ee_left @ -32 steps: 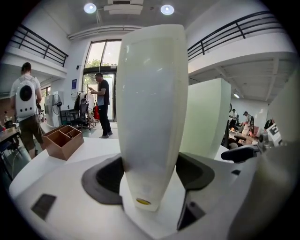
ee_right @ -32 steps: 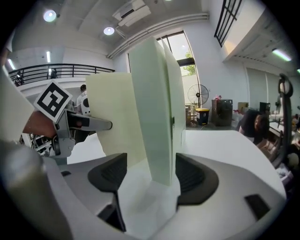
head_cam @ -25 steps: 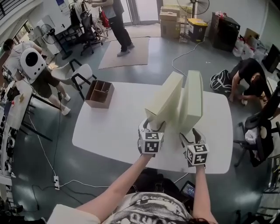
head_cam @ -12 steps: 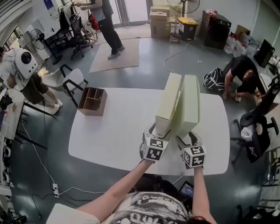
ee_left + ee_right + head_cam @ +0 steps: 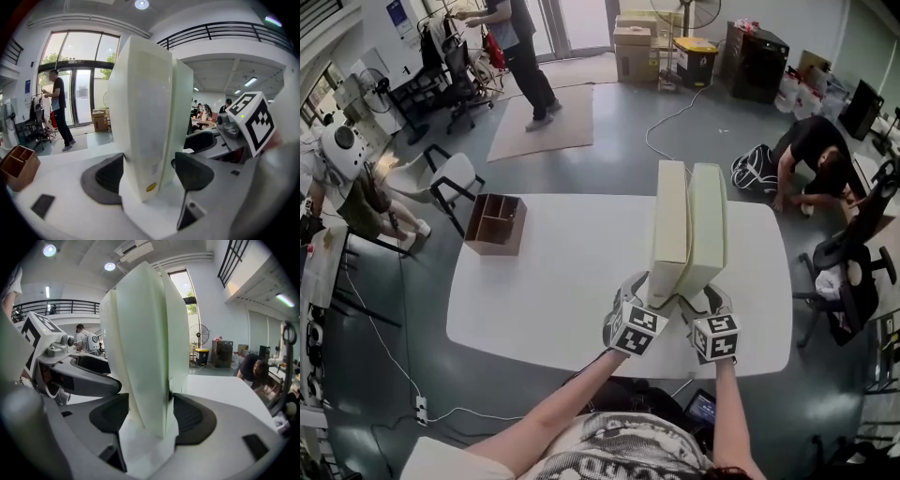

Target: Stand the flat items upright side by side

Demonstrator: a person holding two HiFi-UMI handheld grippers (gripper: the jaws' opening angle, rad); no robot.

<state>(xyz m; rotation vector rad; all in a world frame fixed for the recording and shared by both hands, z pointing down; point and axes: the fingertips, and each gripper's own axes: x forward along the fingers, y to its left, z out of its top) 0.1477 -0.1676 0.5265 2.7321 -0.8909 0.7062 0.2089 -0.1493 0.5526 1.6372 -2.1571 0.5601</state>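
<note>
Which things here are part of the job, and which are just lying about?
Job: left cream box and right cream box, upright on the white table; left claw and right claw, each gripping one.
Lying about: brown divided tray on the table; white chair and cardboard cartons on the floor.

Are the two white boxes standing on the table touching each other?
Touching. In the head view the left box and right box stand pressed side against side, with no gap showing.

Seen from overhead, my left tool (image 5: 649,294) and right tool (image 5: 705,294) hide the near ends of the left box (image 5: 669,225) and right box (image 5: 707,225).
</note>
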